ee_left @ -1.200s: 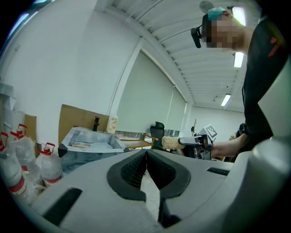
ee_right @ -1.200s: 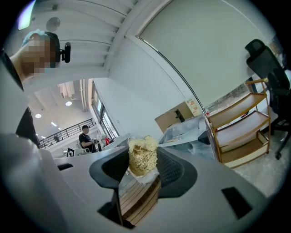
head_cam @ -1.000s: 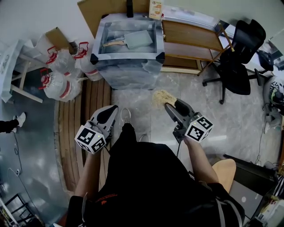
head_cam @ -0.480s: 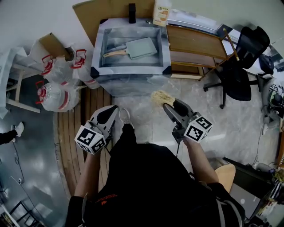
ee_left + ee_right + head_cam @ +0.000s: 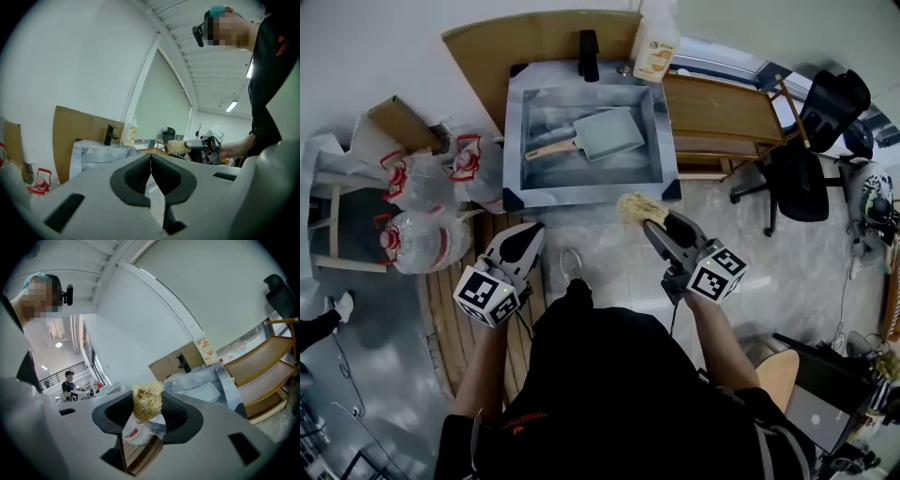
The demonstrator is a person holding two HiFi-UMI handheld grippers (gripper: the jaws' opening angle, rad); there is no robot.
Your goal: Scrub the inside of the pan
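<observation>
**A:** Where is the pan?

**B:** It lies in the sink [image 5: 517, 141]. The pan [image 5: 612, 132] is pale and rectangular, open side up, and its wooden handle [image 5: 551, 147] points toward the person's left. A black tap [image 5: 589, 56] stands at the back rim, with a soap bottle [image 5: 656, 52] just beside it.

**A:** And the grippers?

**B:** The right gripper [image 5: 653, 221] is clamped on a straw-coloured fibrous scrubber [image 5: 637, 207], whose tuft pokes out past the jaw tips. It hangs at the sink's front rim, not over the pan. The left gripper [image 5: 532, 234] has its jaws pressed together with nothing between them, down to the left and short of the sink.

**A:** So the step in hand is the reach in?

**B:** I judge so; the scrubber isn't on the pan yet. To do it well, carry the scrubber over the front wall and land the free tuft on the pan's floor, not the jaw tips — hard plastic could scrape the surface.

**A:** Will the pan stay put?

**B:** Probably not. It looks light and lies loose on smooth metal. The left gripper should open and pin the handle first. Then the right can work in short strokes, into the corners and along the low walls. Keep the grip firm — the scrubber looks springy, and a hard sideways push could drag it out of the jaws.
</observation>
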